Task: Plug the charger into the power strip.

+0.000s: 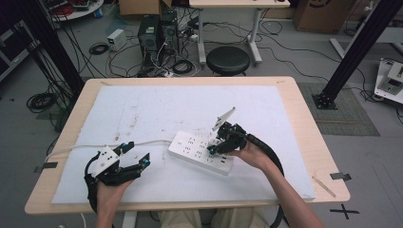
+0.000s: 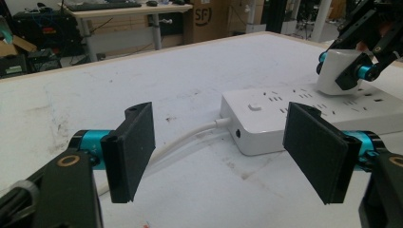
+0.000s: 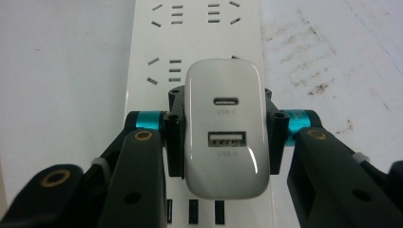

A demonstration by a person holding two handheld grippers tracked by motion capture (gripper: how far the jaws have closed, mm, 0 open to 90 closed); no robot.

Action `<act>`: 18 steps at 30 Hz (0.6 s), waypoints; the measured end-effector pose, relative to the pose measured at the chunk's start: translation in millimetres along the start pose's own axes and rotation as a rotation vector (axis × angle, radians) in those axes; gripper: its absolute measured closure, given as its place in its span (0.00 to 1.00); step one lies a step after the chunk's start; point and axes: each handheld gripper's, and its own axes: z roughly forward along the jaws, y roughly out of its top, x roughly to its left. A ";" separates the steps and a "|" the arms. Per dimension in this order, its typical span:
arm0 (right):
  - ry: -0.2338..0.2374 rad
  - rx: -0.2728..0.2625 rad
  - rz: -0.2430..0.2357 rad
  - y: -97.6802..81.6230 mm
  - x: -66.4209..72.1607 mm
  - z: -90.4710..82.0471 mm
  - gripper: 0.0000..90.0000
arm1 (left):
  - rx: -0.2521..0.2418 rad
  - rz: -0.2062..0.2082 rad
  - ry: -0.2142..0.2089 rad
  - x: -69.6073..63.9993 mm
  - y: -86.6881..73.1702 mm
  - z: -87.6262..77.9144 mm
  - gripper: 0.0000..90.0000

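A white power strip [image 1: 195, 149] lies slantwise in the middle of the table, its white cable [image 1: 95, 146] running off to the left. My right gripper [image 1: 219, 145] is shut on a white USB charger [image 3: 225, 128], held over the strip [image 3: 199, 42] with its USB-C and USB-A ports facing the camera. Whether the charger's prongs are in a socket is hidden. In the left gripper view the charger [image 2: 336, 71] sits on the strip's [image 2: 304, 116] top. My left gripper [image 1: 135, 154] stands open left of the strip, its pads [image 2: 135, 142] apart above the cable [image 2: 190, 140].
A white stained mat [image 1: 157, 109] covers most of the wooden table [image 1: 304, 128]. Beyond the far edge stand a black stool [image 1: 227, 59], computer towers [image 1: 154, 33] and tangled floor cables. A black frame post [image 1: 351, 52] rises at the right.
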 end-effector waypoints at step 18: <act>0.028 -0.060 0.001 -7.6 -3.7 2.4 0.71 | 0.002 -0.008 0.011 -1.2 -3.4 -6.8 0.29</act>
